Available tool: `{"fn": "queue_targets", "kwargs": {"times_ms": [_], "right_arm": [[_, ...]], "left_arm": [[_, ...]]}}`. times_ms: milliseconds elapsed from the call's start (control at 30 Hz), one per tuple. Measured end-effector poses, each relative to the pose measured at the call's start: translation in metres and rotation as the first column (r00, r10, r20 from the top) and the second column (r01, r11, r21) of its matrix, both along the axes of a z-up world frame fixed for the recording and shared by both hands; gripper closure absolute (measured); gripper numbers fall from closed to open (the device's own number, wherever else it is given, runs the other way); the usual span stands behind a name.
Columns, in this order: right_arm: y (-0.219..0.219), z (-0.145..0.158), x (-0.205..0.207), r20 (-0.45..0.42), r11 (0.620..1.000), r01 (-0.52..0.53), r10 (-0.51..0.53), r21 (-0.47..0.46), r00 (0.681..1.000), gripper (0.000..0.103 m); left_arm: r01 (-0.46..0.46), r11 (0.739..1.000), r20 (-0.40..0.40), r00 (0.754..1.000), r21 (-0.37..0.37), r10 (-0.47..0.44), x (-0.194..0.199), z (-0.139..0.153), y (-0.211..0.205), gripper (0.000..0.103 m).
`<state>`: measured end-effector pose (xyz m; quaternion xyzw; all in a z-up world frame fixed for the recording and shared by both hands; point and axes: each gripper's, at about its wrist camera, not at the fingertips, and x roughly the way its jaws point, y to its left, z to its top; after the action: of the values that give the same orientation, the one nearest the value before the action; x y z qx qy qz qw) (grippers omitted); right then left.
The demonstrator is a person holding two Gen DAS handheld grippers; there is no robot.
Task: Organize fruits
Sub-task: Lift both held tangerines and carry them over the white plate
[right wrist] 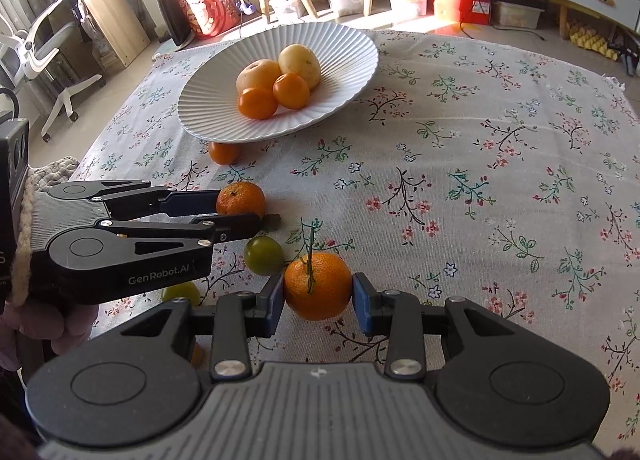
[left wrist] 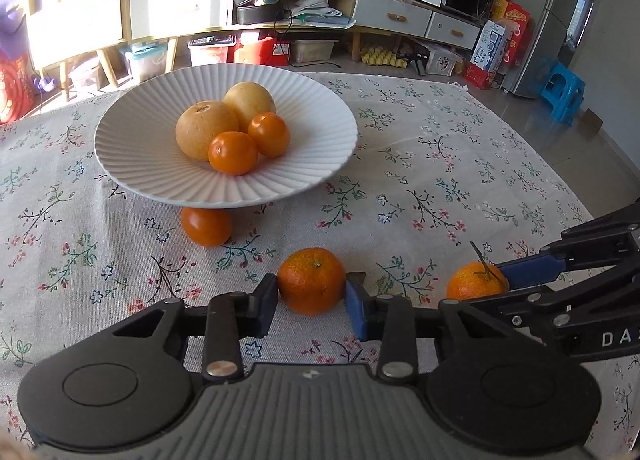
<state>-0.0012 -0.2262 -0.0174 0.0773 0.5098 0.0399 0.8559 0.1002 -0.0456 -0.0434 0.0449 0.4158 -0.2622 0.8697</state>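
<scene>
A white ribbed plate (left wrist: 132, 164) (right wrist: 352, 44) on the floral cloth holds two yellow pears (left wrist: 206, 128) and two small oranges (left wrist: 232, 154). My left gripper (left wrist: 311, 292) is shut on a mandarin (left wrist: 311, 280) resting on the cloth; it also shows in the right wrist view (right wrist: 240, 200). My right gripper (right wrist: 318, 292) is shut on a stemmed mandarin (right wrist: 318, 286), seen at the right in the left wrist view (left wrist: 476, 282). Another small orange (left wrist: 206, 226) (right wrist: 224, 153) lies at the plate's near rim.
Two green fruits (right wrist: 263, 255) (right wrist: 182, 293) lie on the cloth near my left gripper. The table's far edge faces cabinets, boxes and a blue stool (left wrist: 562, 94). An office chair (right wrist: 48, 48) stands at the left.
</scene>
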Motion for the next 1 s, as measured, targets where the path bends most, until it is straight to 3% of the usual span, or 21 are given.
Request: {"fn": "queue_targets", "kwargs": {"times_ms": [667, 1000], "right_arm": [[-0.007, 0.011, 0.016, 0.045, 0.999, 0.043, -0.044, 0.012, 0.998, 0.070], [0.008, 0.036, 0.038, 0.114, 0.999, 0.048, -0.049, 0.006, 0.992, 0.070]], "left_arm": [[-0.021, 0.998, 0.027, 0.999, -0.050, 0.023, -0.007, 0.024, 0.016, 0.071], [-0.045, 0.995, 0.053, 0.997, -0.095, 0.050, -0.004, 0.039, 0.027, 0.071]]}}
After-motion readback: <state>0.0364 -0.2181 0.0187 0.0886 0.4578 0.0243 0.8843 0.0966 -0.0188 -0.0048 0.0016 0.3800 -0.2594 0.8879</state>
